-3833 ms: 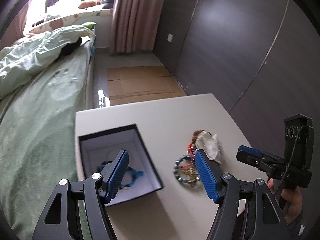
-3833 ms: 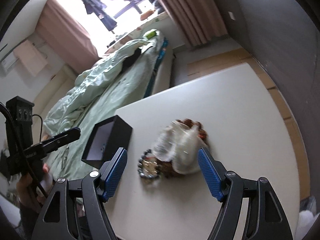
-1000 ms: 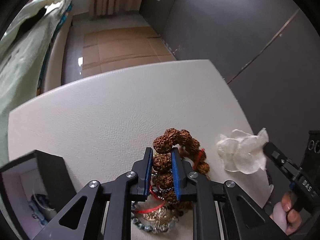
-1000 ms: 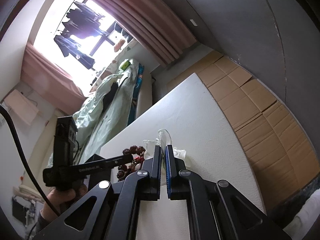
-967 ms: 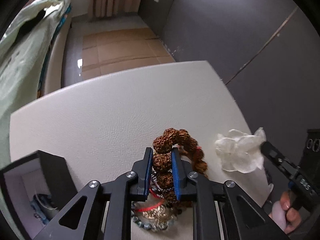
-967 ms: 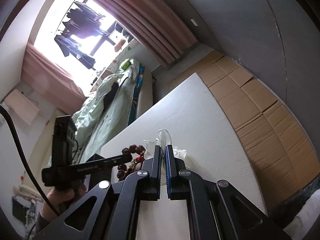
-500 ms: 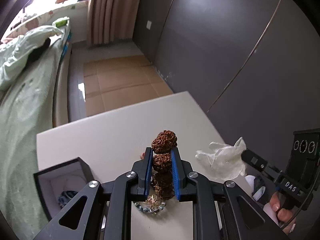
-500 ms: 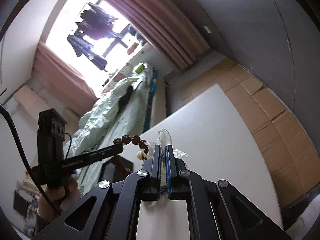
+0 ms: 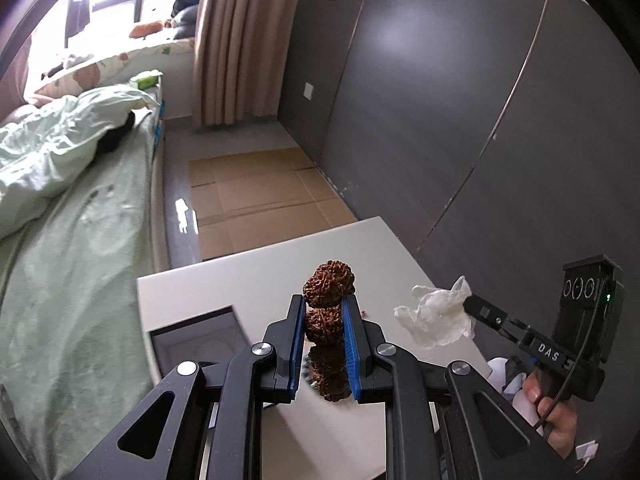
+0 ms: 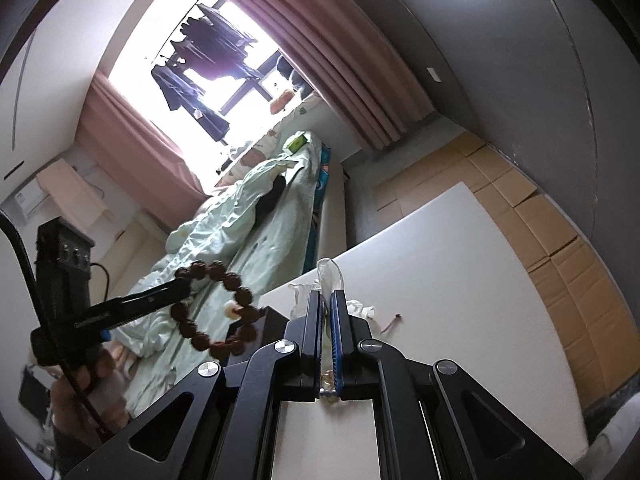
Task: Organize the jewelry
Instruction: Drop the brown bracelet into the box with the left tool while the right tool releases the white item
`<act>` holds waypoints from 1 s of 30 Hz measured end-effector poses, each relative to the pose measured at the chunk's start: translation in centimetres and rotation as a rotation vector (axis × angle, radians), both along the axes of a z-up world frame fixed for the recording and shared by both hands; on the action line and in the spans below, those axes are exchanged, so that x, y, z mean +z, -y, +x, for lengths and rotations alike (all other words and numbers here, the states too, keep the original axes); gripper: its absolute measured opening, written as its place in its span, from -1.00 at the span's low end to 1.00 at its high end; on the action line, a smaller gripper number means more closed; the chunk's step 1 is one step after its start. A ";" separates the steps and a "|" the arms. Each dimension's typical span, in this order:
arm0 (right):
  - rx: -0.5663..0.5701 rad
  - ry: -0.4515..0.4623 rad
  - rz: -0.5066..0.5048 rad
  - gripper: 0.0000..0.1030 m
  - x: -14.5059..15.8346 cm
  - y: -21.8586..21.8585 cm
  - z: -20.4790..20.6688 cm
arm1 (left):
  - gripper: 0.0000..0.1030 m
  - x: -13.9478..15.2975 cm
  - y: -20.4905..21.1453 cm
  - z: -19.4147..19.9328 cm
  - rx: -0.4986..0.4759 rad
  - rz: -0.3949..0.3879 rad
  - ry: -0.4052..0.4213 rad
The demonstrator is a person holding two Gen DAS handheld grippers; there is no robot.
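One brown seed-bead bracelet (image 9: pixel 327 308), beads large and rough, held off the bench by the left tongs (image 9: pixel 323 312). The blue pads are closed on one bead; other beads sit above and below the pads. From the right wrist view the bracelet (image 10: pixel 218 312) hangs as a full loop from the tong tips, over the edge of the box.

One crumpled clear plastic bag (image 9: pixel 438 316), pinched in the right tongs (image 10: pixel 328 304), jaws fully closed on the film. The bag is clear of the bench top, to the right of the bracelet and apart from it.

One black jewelry box (image 9: pixel 200 340), open, pale lining, standing on the bench at its near left corner. Contents not readable from either view.

Bench (image 9: pixel 256 280): white, matte, rectangular. One small reddish scrap (image 10: pixel 392 322) lies on it just right of the right tongs.

Room: one bed (image 9: pixel 72 248) with pale green bedding runs along the bench's left side. Flattened cardboard sheets (image 9: pixel 260 192) cover the floor beyond the bench. Dark grey wardrobe panels (image 9: pixel 460 100) on the right. Pink curtain (image 9: pixel 236 40) beside a bright window (image 10: pixel 208 60), with dark clothes hanging in it.
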State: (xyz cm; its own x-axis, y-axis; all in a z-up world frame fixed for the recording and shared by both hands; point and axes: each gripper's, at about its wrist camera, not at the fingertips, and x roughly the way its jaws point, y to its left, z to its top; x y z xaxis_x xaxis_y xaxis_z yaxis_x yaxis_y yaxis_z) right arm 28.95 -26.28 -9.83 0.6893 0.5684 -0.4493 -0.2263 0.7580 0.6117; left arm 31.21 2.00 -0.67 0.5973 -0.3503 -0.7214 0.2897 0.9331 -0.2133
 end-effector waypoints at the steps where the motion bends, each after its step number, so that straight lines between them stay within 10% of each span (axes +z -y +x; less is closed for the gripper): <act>1: 0.001 0.007 -0.001 -0.89 0.1 -0.2 -0.2 | -0.63 0.1 -0.5 -0.3 0.007 0.002 0.004; 30: 0.471 0.047 -0.117 -0.89 0.8 -18.9 5.0 | -0.63 -0.8 -12.1 -1.0 0.247 -0.074 0.026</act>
